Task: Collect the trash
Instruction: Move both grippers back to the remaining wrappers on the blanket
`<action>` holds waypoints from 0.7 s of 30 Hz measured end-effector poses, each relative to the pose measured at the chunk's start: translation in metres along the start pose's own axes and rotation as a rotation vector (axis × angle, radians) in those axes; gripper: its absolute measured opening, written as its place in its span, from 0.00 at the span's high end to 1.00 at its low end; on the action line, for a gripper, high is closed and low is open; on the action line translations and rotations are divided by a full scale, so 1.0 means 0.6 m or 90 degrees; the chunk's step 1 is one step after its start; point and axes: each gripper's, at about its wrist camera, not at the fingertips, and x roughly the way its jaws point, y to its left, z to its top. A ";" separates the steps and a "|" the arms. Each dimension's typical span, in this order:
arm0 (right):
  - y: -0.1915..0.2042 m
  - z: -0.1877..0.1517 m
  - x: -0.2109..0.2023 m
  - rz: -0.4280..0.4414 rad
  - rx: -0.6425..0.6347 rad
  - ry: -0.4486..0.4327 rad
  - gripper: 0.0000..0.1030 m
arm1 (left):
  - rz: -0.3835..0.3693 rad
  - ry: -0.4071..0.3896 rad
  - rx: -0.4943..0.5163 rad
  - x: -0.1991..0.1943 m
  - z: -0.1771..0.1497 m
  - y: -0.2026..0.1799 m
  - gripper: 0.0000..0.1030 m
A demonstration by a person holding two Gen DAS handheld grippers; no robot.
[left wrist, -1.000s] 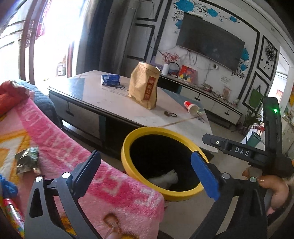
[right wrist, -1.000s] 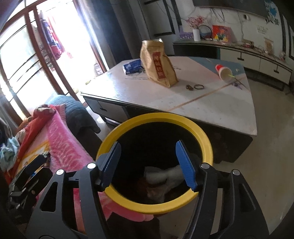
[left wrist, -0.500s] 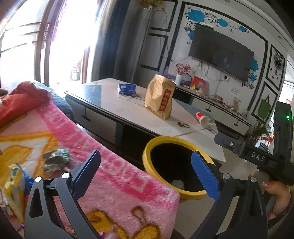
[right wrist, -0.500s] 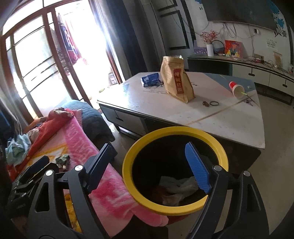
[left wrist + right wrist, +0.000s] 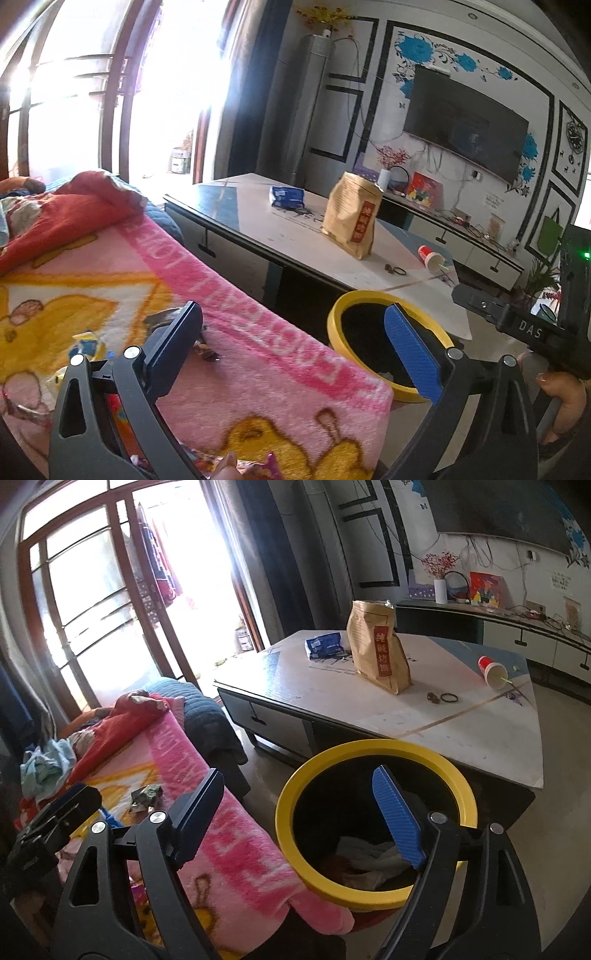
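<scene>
Left gripper [image 5: 291,336]: jaws are held wide apart, nothing between the pads. It is poised over the pink blanket [image 5: 236,332]; its left finger [image 5: 173,343] is seen against the wrappers lying there, its blue-padded right finger [image 5: 412,350] against the bin.

Right gripper [image 5: 299,812]: jaws are set wide, nothing gripped. It is positioned above the blanket edge and the bin mouth; its blue pad [image 5: 395,816] is seen over the bin opening. In the left wrist view the right gripper's body and the hand [image 5: 565,398] holding it are shown at the far right.

Trash bin [image 5: 373,812]: black, round, with a yellow rim. It is placed on the floor between the blanket-covered seat and the coffee table [image 5: 461,723]. Crumpled white paper [image 5: 369,853] is contained inside.

Trash not yet collected: a crumpled dark-green wrapper [image 5: 146,795] lies on the blanket, near the left gripper; further coloured wrappers [image 5: 86,345] are scattered beside it, their kinds not discernible.

Table contents: a tall tan paper bag [image 5: 378,650] stands upright; a blue packet [image 5: 325,644] lies behind it; a red paper cup [image 5: 491,670] lies tipped on its side; small rings [image 5: 448,698] lie between bag and cup.
</scene>
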 end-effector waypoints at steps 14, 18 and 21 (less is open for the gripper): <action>0.050 -0.010 -0.009 0.035 -0.028 -0.004 0.27 | 0.038 -0.023 -0.031 -0.036 0.000 0.049 0.07; 0.069 -0.016 -0.010 0.047 -0.038 -0.002 0.27 | 0.051 -0.029 -0.041 -0.046 -0.002 0.065 0.07; 0.084 -0.022 -0.011 0.058 -0.048 0.000 0.27 | 0.058 -0.032 -0.045 -0.053 -0.003 0.073 0.07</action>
